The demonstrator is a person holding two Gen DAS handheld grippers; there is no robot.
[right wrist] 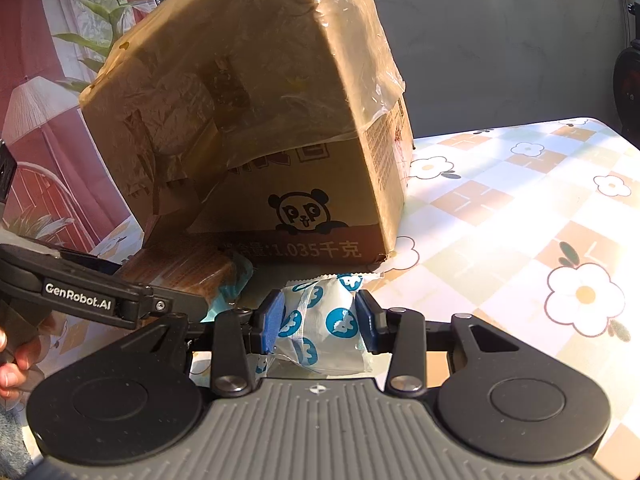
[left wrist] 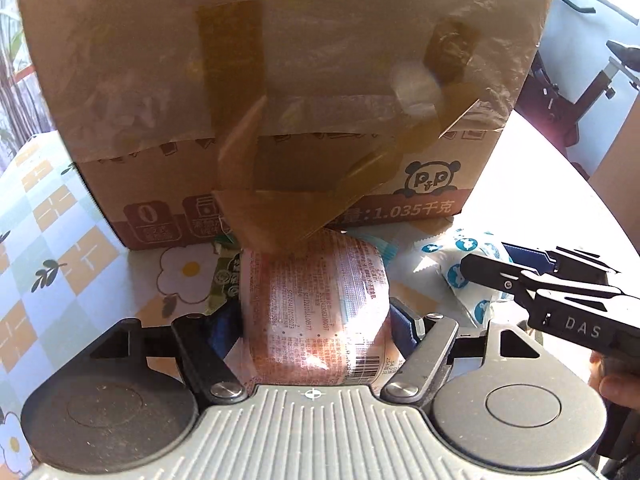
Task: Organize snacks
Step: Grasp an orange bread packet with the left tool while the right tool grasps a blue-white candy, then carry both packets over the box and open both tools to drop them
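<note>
A pink-orange snack pack (left wrist: 316, 292) with small print and a barcode lies on the table against the foot of a taped cardboard box (left wrist: 280, 80). My left gripper (left wrist: 314, 326) is shut on it, a blue pad pressing each side. In the right wrist view, my right gripper (right wrist: 320, 314) is shut on a white pack with blue round prints (right wrist: 324, 328), just in front of the box (right wrist: 260, 120). That white pack (left wrist: 452, 268) and the right gripper (left wrist: 504, 266) also show at the right of the left wrist view. A left gripper finger (right wrist: 120, 300) reaches in beside a brown snack (right wrist: 188, 272).
The table wears a checked cloth with white flowers (right wrist: 520, 208). A green printed packet (left wrist: 224, 280) lies by the box's left foot. Hands (right wrist: 12, 360) grip the handles. An exercise machine (left wrist: 580, 92) stands beyond the table edge. A plant (right wrist: 100, 40) stands behind the box.
</note>
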